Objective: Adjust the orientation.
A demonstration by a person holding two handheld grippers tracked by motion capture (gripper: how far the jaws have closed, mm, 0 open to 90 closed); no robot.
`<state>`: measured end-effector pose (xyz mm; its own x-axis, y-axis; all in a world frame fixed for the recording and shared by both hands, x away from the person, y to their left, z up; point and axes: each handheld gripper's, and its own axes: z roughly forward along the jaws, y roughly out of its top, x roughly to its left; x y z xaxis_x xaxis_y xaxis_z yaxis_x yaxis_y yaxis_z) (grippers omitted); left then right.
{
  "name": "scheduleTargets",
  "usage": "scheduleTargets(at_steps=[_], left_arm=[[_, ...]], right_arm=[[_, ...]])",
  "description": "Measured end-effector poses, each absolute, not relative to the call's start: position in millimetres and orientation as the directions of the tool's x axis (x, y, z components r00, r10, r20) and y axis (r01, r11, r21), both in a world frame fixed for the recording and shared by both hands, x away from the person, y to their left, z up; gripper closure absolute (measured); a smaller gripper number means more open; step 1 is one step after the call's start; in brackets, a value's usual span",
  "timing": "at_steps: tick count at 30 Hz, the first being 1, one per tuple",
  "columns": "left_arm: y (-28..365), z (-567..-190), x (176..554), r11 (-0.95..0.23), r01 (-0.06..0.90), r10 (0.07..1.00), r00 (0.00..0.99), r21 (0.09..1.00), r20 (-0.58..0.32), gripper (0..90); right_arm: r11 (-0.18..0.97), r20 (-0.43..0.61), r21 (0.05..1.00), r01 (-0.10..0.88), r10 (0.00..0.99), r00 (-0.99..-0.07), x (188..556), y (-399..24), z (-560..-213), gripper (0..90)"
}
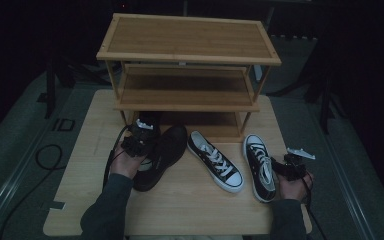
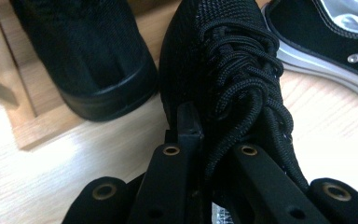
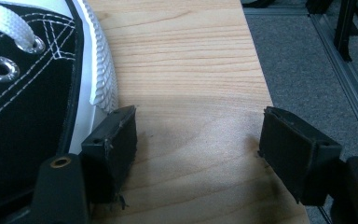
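Here, an all-black shoe is pinched by the left gripper, whose jaws are pressed together on the laced throat of the upper, as is seen in the left gripper view. The shoe lies on the wooden table, just in front of the bamboo shoe rack, with its toe pointed toward the lowest shelf. A second black shoe is already seen on that low shelf, close beside the held one.

The right gripper is held with its jaws spread wide and nothing between them, just beside the right-hand black-and-white sneaker; one jaw sits close to that sneaker's white sole. The other black-and-white sneaker lies between the two hands.

Several risks can be judged from this. The grip is taken on soft fabric and laces, so the heavier heel may sag or swing when the shoe is raised, and the hold may be lost. The toe may be caught on the shelf's front edge, or the shoe already placed may be knocked aside.
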<state>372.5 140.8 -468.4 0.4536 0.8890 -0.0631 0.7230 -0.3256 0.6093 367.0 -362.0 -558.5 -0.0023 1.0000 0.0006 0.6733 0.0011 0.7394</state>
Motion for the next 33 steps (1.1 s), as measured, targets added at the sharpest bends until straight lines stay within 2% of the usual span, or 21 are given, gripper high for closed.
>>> scheduleTargets(at_steps=[18, 20, 23, 26, 29, 33], left_arm=[[122.3, -476.3, 408.0, -0.140, 0.745, 0.948, 0.291, 0.652, -0.130, 86.7], [124.8, -478.1, 407.5, -0.132, 0.743, 0.945, 0.295, 0.656, -0.143, 83.5], [127.3, -477.8, 405.5, -0.152, 0.737, 0.937, 0.319, 0.659, -0.141, 69.6], [133.4, -472.9, 400.8, -0.158, 0.730, 0.925, 0.345, 0.665, -0.158, 60.9], [138.9, -465.4, 390.8, -0.170, 0.711, 0.910, 0.379, 0.683, -0.167, 57.7], [148.8, -454.5, 375.5, -0.178, 0.681, 0.889, 0.421, 0.710, -0.182, 58.0]], right_arm=[[0.001, 0.001, 0.739, 0.673, 1.000, -0.003, 367.2, -362.0, -558.5, 27.3], [0.001, 0.001, 0.740, 0.673, 1.000, -0.003, 367.2, -362.0, -558.5, 27.3], [0.002, 0.000, 0.739, 0.674, 1.000, -0.003, 367.2, -362.0, -558.4, 27.3], [0.002, 0.000, 0.739, 0.673, 1.000, -0.003, 367.2, -362.0, -558.5, 27.3], [0.002, 0.000, 0.739, 0.673, 1.000, -0.003, 367.2, -361.9, -558.5, 27.3], [0.001, 0.001, 0.740, 0.673, 1.000, -0.003, 367.2, -361.9, -558.5, 27.3]])
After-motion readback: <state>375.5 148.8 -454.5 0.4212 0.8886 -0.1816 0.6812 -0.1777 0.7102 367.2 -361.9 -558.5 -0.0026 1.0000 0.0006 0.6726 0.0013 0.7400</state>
